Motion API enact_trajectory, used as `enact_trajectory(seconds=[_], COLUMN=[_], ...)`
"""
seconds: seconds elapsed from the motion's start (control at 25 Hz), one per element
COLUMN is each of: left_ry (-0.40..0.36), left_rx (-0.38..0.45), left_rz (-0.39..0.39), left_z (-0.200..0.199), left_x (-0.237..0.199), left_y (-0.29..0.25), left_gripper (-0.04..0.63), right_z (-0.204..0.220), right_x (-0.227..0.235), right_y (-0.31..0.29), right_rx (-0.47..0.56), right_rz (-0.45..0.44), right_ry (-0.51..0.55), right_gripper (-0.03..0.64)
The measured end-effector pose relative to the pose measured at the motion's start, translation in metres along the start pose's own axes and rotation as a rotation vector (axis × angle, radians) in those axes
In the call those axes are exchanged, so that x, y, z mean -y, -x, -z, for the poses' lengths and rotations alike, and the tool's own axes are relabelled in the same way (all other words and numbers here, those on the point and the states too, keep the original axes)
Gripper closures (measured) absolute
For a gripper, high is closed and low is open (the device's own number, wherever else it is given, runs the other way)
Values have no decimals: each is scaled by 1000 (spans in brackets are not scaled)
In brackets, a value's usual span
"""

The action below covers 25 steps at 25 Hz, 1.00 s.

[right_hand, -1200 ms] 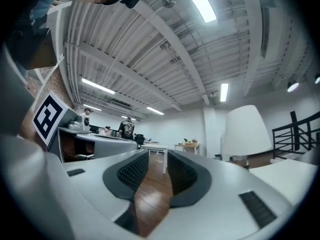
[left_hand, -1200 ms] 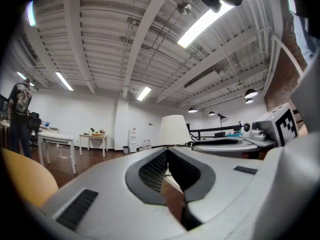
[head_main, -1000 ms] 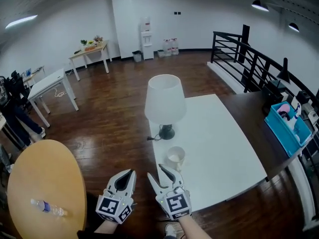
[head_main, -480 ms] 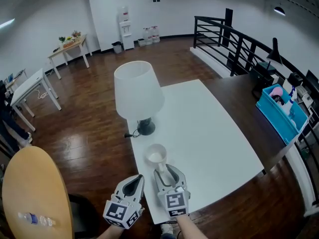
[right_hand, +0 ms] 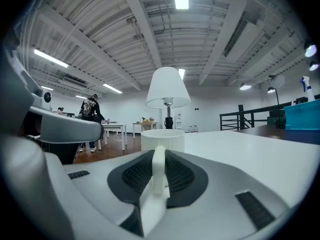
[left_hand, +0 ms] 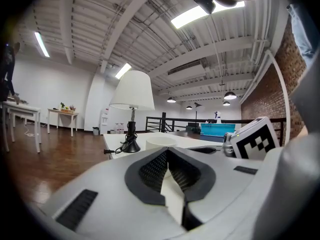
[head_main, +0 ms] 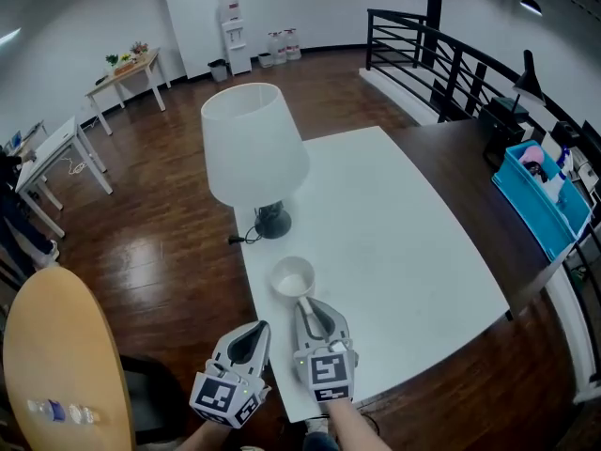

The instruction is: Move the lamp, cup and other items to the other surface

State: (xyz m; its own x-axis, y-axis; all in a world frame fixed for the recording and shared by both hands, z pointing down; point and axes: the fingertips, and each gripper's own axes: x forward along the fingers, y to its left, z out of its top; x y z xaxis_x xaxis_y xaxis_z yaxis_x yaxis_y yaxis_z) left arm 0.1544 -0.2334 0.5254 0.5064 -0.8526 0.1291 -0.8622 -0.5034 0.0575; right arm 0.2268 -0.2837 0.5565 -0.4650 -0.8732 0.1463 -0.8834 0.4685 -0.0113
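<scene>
A white cup (head_main: 292, 276) stands near the front left edge of the white table (head_main: 404, 242), with its handle towards me. My right gripper (head_main: 308, 310) has just been closing, and its pads now press on the handle of the cup (right_hand: 162, 140). In the right gripper view the handle stands upright in the right gripper (right_hand: 159, 169). Behind the cup stands a lamp (head_main: 254, 144) with a white shade and a black base. My left gripper (head_main: 254, 338) hangs shut and holds nothing, just off the table's left edge. The left gripper view shows the lamp (left_hand: 132, 90) and cup (left_hand: 161, 143) ahead.
At the lower left stands a round wooden table (head_main: 56, 355) with a plastic bottle (head_main: 61, 410) on it. A dark table (head_main: 479, 167) adjoins the white one at the right, with a blue bin (head_main: 545, 205) beyond it. A black railing (head_main: 451, 54) runs behind.
Both grippers have come forward and down towards the table's front edge. The right jaws, open a second ago, have closed round the cup's handle.
</scene>
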Motion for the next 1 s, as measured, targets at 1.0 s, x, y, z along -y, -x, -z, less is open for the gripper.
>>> enact_trajectory(seconds=[1.0], left_ry=[1], left_rx=[-6], left_rz=[-35], left_z=[2], left_x=[-9], left_y=[15], left_gripper=[584], right_z=[-7], right_x=[-4], right_y=[15], right_rx=[31], right_rz=[-27], right_ry=[-22], right_gripper=[580])
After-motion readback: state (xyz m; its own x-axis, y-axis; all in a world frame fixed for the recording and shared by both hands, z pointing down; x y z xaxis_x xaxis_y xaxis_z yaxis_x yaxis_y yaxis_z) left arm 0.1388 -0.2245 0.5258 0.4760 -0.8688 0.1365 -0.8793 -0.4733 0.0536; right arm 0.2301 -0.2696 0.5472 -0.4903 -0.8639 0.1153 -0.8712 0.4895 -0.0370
